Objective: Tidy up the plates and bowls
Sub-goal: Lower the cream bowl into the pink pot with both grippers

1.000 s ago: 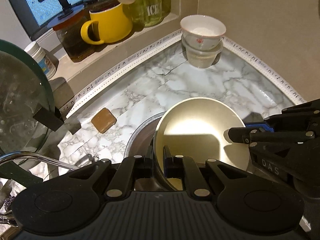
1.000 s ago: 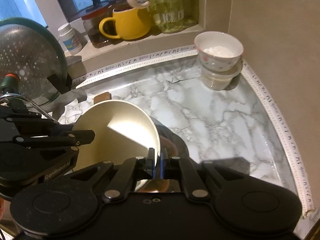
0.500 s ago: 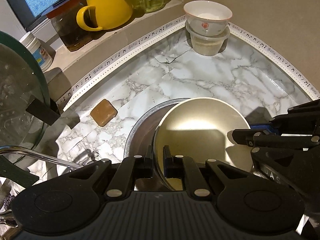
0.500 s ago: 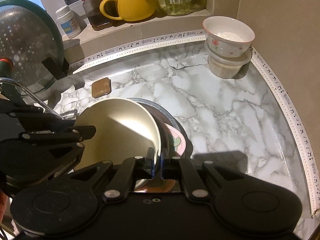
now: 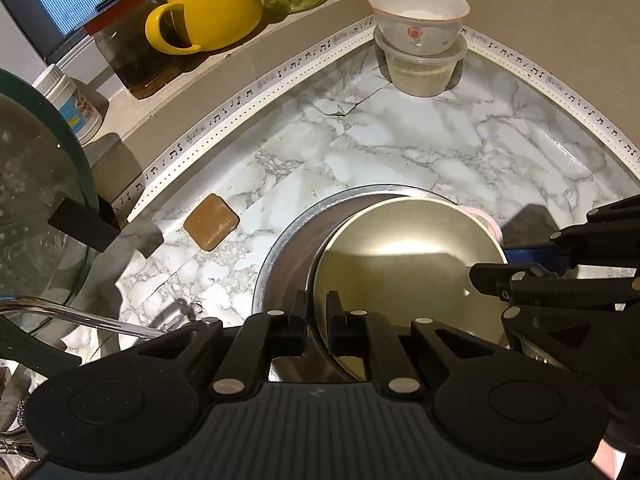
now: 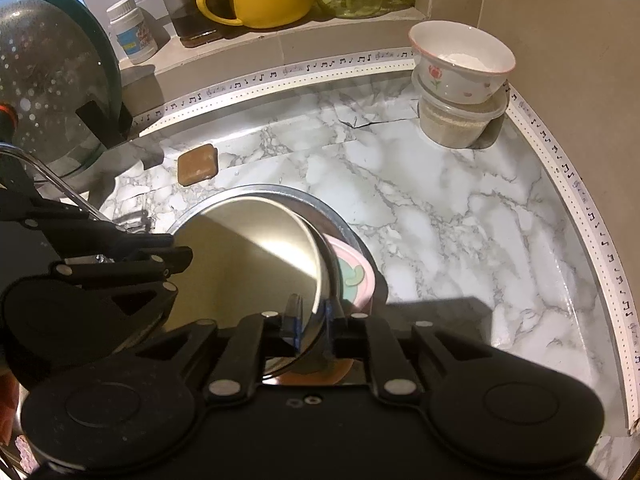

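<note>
A cream bowl [image 5: 404,264] [image 6: 248,264] sits tilted in a shallow metal dish [image 5: 288,232] [image 6: 320,200], over a pink plate [image 6: 356,276]. My left gripper [image 5: 316,314] is shut on the bowl's near rim; in the right wrist view it [image 6: 180,256] reaches in from the left. My right gripper [image 6: 314,316] straddles the opposite rim. Its jaws are opening, and a gap shows beside the rim between them. A small flowered bowl [image 5: 418,16] [image 6: 460,64] stands on a lidded plastic tub [image 5: 420,76] in the far corner.
A brown square pad [image 5: 211,222] lies on the marble counter [image 5: 440,152]. A glass pot lid [image 5: 36,200] leans at the left. A yellow mug [image 5: 208,8], jars and a white bottle [image 5: 72,104] stand on the back ledge. Walls close off the back and right.
Both grippers have sunk with the cream bowl into the metal dish. The right gripper's fingers have parted slightly from the rim. The left grip is unchanged.
</note>
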